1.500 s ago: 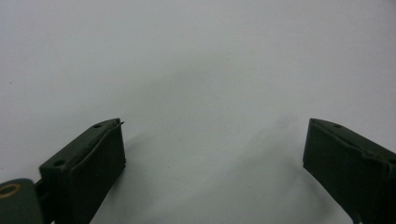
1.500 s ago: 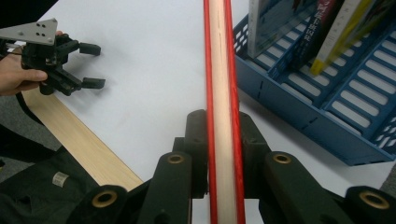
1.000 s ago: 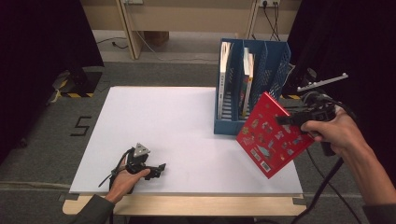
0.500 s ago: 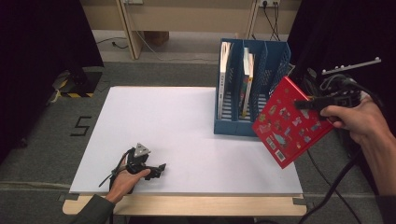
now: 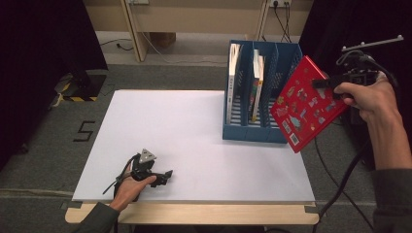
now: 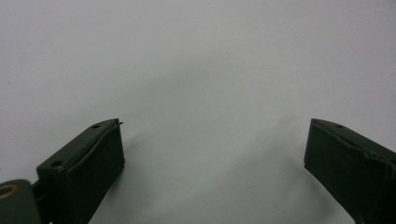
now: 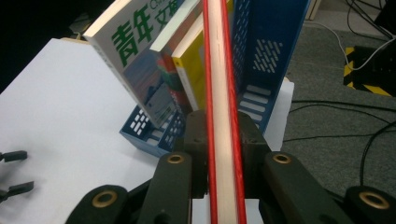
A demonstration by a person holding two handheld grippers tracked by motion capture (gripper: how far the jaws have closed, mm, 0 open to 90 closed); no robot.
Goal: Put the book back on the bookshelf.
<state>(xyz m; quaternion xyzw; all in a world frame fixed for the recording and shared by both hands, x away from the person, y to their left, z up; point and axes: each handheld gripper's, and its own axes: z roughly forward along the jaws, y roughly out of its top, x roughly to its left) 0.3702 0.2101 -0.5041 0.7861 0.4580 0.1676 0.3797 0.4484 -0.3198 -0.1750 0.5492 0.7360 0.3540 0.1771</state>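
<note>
A red picture book (image 5: pixel 307 106) hangs tilted in the air to the right of a blue file rack (image 5: pixel 248 127), above the table's right edge. My right gripper (image 5: pixel 324 82) is shut on its upper edge. In the right gripper view the red book (image 7: pixel 222 116) runs edge-on between the jaws, with the blue rack (image 7: pixel 268 51) behind it. Several books (image 5: pixel 235 73) stand upright in the rack's slots. My left gripper (image 5: pixel 166 176) rests on the white table top (image 5: pixel 184 126) near the front left, open, nothing between its jaws.
The rack's rightmost slot (image 5: pixel 284 63) holds no book. Cables (image 5: pixel 340 174) trail over the grey floor right of the table. A black and yellow floor marker (image 5: pixel 73 92) lies at the far left.
My right hand has lifted the red book and carried it up and to the right, from the table's front right corner to beside the rack. The left gripper stayed put.
</note>
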